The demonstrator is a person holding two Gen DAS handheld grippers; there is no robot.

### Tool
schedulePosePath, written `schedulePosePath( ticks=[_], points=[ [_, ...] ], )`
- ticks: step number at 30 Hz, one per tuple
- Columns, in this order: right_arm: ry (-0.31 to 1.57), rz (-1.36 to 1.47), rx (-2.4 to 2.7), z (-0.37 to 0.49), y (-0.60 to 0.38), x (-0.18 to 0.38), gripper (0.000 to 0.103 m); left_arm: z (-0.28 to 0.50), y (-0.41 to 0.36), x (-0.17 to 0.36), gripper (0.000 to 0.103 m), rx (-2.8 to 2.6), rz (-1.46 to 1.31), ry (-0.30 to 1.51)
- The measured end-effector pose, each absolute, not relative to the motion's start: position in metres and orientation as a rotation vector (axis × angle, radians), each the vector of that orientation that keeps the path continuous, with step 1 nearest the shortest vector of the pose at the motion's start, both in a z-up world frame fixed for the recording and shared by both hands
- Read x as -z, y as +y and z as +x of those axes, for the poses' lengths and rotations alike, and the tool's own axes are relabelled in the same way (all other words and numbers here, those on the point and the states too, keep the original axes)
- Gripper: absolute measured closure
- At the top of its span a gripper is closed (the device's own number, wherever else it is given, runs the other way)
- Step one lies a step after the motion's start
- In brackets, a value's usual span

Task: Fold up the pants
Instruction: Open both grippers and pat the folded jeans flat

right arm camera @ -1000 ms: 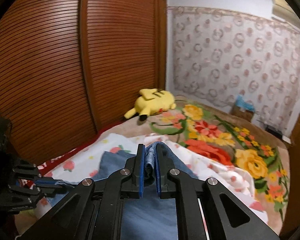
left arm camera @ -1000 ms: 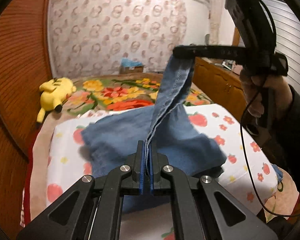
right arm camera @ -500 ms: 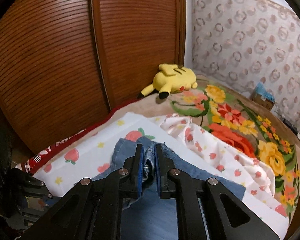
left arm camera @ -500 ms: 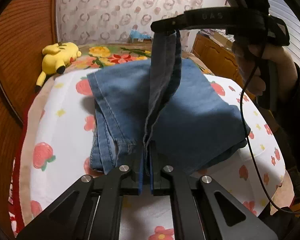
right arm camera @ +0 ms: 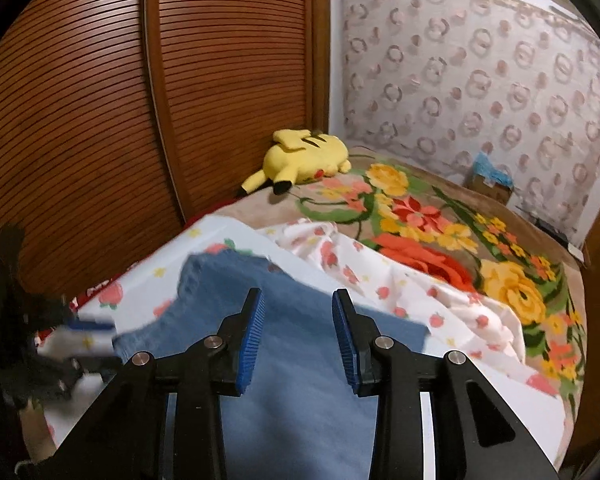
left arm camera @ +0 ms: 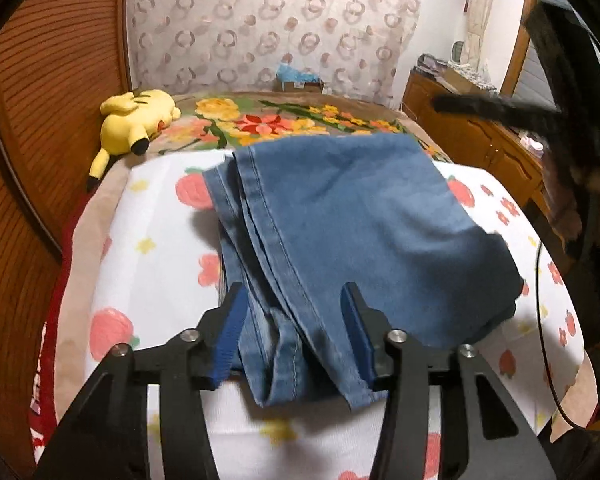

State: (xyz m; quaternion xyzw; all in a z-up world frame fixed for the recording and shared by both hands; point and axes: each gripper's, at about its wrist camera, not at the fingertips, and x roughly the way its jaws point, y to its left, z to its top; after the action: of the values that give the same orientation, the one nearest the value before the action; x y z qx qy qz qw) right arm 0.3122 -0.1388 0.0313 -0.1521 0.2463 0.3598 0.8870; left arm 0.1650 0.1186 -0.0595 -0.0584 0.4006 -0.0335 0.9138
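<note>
Pants (left arm camera: pixel 360 220) on the sheet (left arm camera: pixel 156 232), plush toy (left arm camera: pixel 136 124) behind

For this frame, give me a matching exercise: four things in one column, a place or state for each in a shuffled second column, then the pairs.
Things:
1. pants
2. yellow plush toy
3. left gripper
4. small cardboard box

Places or states:
A. against the patterned wall
B. jaws opening, denim hem between them but not pinched
C. folded on the strawberry-print sheet
D. beside the wooden slatted doors

Pairs: 1-C, 2-D, 3-B, 4-A
</note>
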Motion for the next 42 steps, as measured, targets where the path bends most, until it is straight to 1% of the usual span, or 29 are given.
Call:
schedulePosePath(
  ticks=[1,3,14,22,30,38,39,42],
  points=[
    [0.514,-0.31,-0.742,0.304,-0.146,-0.029,0.067,0.168,0.119,0.058,0.037,0.065,-0.12,0.822],
    [0.52,-0.298,-0.722,0.294,-0.161,-0.026,0.067,0.172,0.119,0.057,0.031,0.069,-0.122,0.816],
    [0.598,-0.242,-0.623,0.231,-0.222,-0.004,0.067,0.181,0.088,0.059,0.031,0.12,-0.1,0.809],
    [0.656,-0.23,-0.571,0.199,-0.237,0.007,0.067,0.182,0.077,0.072,0.031,0.123,-0.087,0.842],
    [0.728,-0.225,-0.564,0.194,-0.232,0.021,0.067,0.185,0.076,0.088,0.031,0.113,-0.076,0.874],
    [0.733,-0.273,-0.563,0.209,-0.213,0.024,0.067,0.189,0.075,0.093,0.031,0.11,-0.067,0.885],
    [0.733,-0.263,-0.568,0.21,-0.215,0.023,0.068,0.189,0.075,0.093,0.031,0.11,-0.065,0.885],
    [0.715,-0.256,-0.598,0.206,-0.215,0.02,0.085,0.19,0.075,0.094,0.031,0.108,-0.059,0.889]
  ],
)
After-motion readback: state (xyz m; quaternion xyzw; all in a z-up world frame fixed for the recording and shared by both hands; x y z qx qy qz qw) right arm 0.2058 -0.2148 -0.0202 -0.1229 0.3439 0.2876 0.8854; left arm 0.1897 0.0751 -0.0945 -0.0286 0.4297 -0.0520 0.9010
